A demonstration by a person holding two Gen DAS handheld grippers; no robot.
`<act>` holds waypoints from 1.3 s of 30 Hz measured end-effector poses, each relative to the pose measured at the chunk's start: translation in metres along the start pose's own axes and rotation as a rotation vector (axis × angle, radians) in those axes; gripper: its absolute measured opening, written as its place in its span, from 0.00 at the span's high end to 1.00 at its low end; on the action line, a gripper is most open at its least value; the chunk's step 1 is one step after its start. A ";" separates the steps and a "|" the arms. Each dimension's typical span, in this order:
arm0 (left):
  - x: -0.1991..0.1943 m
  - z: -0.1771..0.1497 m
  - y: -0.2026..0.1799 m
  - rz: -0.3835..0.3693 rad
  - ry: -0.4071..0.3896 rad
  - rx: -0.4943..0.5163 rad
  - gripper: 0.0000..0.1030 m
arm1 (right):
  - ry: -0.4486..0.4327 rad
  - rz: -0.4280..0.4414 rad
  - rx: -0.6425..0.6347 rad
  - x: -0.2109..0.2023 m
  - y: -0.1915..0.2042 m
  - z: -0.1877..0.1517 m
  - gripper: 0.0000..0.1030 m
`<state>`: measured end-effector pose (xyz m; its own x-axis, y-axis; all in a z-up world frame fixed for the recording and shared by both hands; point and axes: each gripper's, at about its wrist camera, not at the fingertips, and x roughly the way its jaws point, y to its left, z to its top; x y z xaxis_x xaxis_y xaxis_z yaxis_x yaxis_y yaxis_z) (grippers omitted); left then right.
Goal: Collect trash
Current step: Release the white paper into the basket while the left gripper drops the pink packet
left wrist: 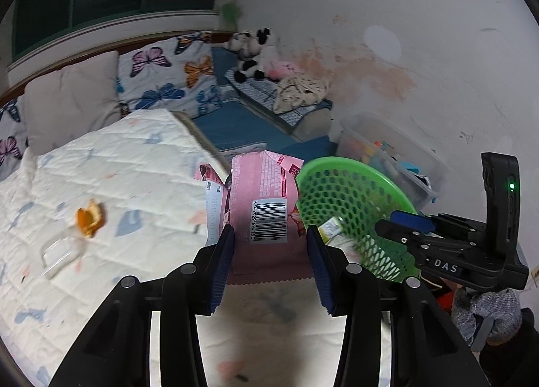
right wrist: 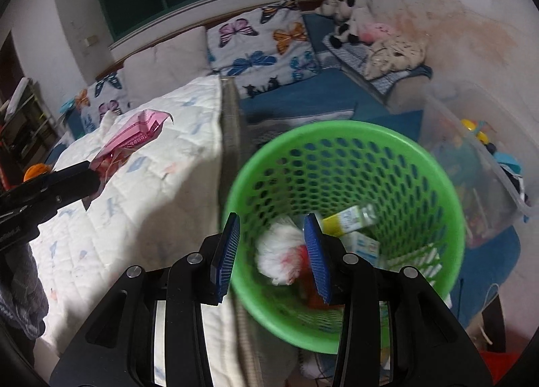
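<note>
My left gripper (left wrist: 269,235) is shut on a pink snack wrapper (left wrist: 266,205) with a barcode, held above the bed's edge beside the green mesh basket (left wrist: 340,168). The wrapper also shows in the right wrist view (right wrist: 131,139), in the left gripper's jaws (right wrist: 86,178). My right gripper (right wrist: 273,242) is open over the basket (right wrist: 337,130), with a crumpled white tissue (right wrist: 279,255) blurred between its pads inside the basket. Cartons (right wrist: 350,218) lie in the basket. An orange peel (left wrist: 88,218) and a clear plastic piece (left wrist: 57,255) lie on the white quilt (left wrist: 118,168).
The basket stands on the floor at the bed's right edge. A clear plastic storage box (right wrist: 471,151) of toys sits by the wall. Butterfly pillows (left wrist: 165,77) and a plush cow (left wrist: 251,53) are at the back.
</note>
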<state>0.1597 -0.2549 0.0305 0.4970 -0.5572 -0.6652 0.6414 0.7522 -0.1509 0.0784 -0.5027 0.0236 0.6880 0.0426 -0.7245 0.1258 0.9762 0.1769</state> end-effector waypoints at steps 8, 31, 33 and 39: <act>0.026 0.007 -0.033 -0.041 0.034 0.040 0.58 | -0.016 -0.015 0.052 -0.010 -0.029 -0.005 0.59; 0.073 -0.004 -0.075 -0.108 0.128 0.042 0.44 | -0.070 -0.024 0.104 -0.041 -0.068 -0.013 0.31; 0.067 -0.006 -0.064 -0.089 0.121 0.028 0.44 | -0.069 -0.017 0.088 -0.040 -0.062 -0.012 0.29; 0.044 -0.011 -0.022 -0.006 0.093 -0.013 0.44 | -0.071 0.020 0.042 -0.034 -0.034 -0.005 0.26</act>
<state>0.1617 -0.2922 -0.0035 0.4364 -0.5268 -0.7295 0.6362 0.7539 -0.1639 0.0472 -0.5359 0.0387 0.7395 0.0456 -0.6716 0.1399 0.9655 0.2196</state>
